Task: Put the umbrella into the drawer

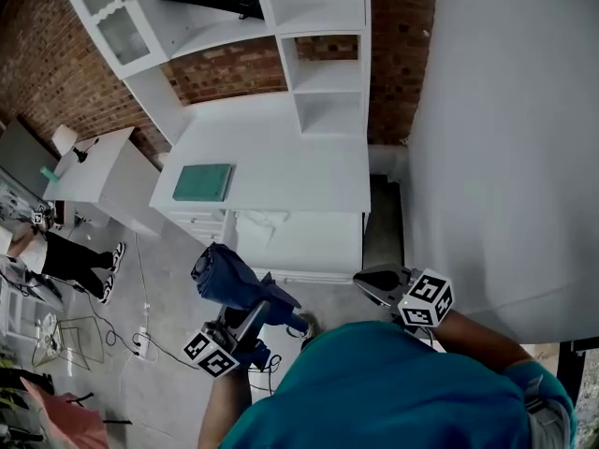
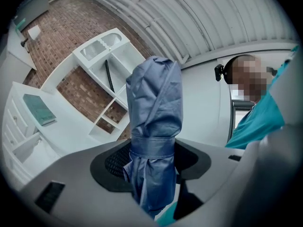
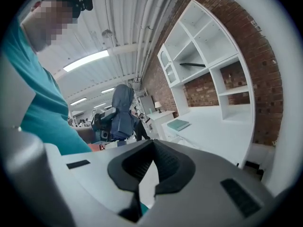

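– At the desk front, where does the umbrella sit?
– Short of it. The umbrella is in the left gripper, over the floor and well apart from the desk. It is blue and folded, with a strap round it.
– Left jaws?
– Wide, and closed on the umbrella. The left gripper view shows a pad on each side of the bundle, about at the strap. The thick end points away, toward the shelves.
– Right gripper?
– The right gripper is near the person's right side, held apart from the desk. Its jaws are drawn together, with only a thin sliver of light between the pads and nothing in them.
– Drawers?
– The drawers are at the desk's left front, under a green book lying flat on the top. I cannot tell whether any of them stands open.
– Surroundings?
– A brick wall is behind the shelves. One long dark item lies on an upper shelf, too small to identify. The person wears a teal shirt.
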{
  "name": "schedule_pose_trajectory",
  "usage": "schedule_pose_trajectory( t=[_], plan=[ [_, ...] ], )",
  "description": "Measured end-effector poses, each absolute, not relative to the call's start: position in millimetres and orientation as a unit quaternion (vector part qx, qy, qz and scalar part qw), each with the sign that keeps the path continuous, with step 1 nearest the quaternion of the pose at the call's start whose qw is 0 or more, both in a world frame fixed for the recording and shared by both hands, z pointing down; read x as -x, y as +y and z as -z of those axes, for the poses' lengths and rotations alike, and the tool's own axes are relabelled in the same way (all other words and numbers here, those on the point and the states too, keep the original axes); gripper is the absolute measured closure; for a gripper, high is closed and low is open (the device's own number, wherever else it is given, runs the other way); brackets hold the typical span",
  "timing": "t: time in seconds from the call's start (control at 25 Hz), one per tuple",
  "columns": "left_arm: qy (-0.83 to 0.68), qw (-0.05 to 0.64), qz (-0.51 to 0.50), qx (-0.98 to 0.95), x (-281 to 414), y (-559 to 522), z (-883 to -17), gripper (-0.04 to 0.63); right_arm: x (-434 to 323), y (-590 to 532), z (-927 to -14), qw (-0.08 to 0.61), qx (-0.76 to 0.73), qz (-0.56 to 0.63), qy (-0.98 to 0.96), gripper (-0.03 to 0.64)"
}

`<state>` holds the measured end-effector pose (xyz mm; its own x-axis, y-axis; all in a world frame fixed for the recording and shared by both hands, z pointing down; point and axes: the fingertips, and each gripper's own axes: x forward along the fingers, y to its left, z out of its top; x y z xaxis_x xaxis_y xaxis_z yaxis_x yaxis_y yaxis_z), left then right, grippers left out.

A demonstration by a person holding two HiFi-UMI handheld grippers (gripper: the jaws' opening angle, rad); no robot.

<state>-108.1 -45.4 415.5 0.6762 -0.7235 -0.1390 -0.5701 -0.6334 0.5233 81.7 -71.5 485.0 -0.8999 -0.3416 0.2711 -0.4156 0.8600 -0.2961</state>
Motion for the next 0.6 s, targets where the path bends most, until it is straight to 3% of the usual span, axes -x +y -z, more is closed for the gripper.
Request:
schedule_pose_trajectory(
  t=[0.6],
  plan=[
    [-0.301, 0.231, 0.1, -0.92, 216.2, -179.9, -439.5, 0.341, 3.1, -213.0, -471.7, 0.132, -0.285, -0.172, -0.934, 0.594]
  ],
)
